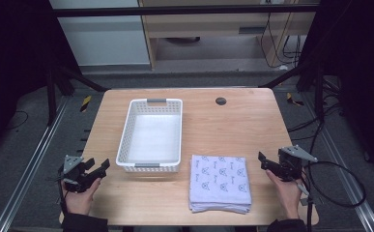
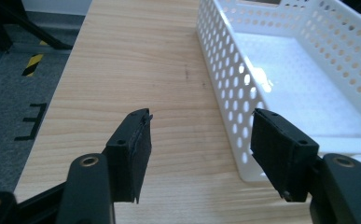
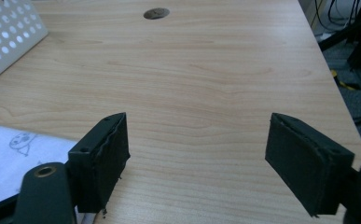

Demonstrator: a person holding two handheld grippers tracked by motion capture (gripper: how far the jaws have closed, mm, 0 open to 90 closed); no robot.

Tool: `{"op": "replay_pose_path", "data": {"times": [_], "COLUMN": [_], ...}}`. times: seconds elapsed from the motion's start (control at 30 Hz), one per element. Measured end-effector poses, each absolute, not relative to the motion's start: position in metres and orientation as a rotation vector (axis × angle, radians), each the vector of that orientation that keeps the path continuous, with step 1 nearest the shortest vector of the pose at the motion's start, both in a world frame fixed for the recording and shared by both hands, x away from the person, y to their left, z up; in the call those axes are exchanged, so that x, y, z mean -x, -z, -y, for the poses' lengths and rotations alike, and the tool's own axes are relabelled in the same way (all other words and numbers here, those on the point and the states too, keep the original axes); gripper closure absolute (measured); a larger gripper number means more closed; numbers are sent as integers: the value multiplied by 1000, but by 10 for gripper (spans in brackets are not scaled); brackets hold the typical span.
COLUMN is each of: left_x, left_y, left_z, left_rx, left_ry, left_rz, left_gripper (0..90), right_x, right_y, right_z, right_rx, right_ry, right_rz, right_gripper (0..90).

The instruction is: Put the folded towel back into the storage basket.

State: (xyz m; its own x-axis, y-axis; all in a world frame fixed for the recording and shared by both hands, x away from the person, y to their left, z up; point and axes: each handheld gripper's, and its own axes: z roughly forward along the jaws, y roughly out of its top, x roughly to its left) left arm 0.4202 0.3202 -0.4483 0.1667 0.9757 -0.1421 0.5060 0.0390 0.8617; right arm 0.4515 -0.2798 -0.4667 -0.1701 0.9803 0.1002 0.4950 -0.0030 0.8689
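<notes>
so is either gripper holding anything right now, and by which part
Nothing is held. The left gripper and right gripper are both open over the bare wooden table, jaws empty.

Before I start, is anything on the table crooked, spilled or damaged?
Nothing stands out. The white perforated plastic basket sits empty and square on the wooden table; the folded lilac patterned cloth stack lies neatly beside it.

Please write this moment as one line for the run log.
left gripper: open, idle | right gripper: open, idle | white perforated plastic basket: empty | folded lilac patterned cloth: beside basket, untouched
</notes>
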Motion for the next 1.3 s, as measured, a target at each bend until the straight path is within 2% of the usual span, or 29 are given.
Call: {"op": "replay_pose_path", "data": {"times": [0.5, 0.8, 1.03, 1.3], "left_x": [-409, -414, -424, -431], "left_y": [437, 413, 384, 370], "left_z": [-279, -246, -219, -191], "left_rx": [-1626, -1646, -1620, -1602], "left_ry": [-629, -626, -634, -614], "left_rz": [-1328, -1212, -1135, -1080], "left_gripper": [387, 385, 383, 387], "right_x": [-447, -453, -454, -454], "right_y": [456, 435, 406, 400], "right_z": [275, 265, 252, 242], "right_rx": [-1479, -1453, -1384, -1382], "right_ry": [-1161, -1227, -1229, -1306], "right_rz": [-1775, -1731, -1714, -1754], "right_gripper": [273, 279, 266, 270]}}
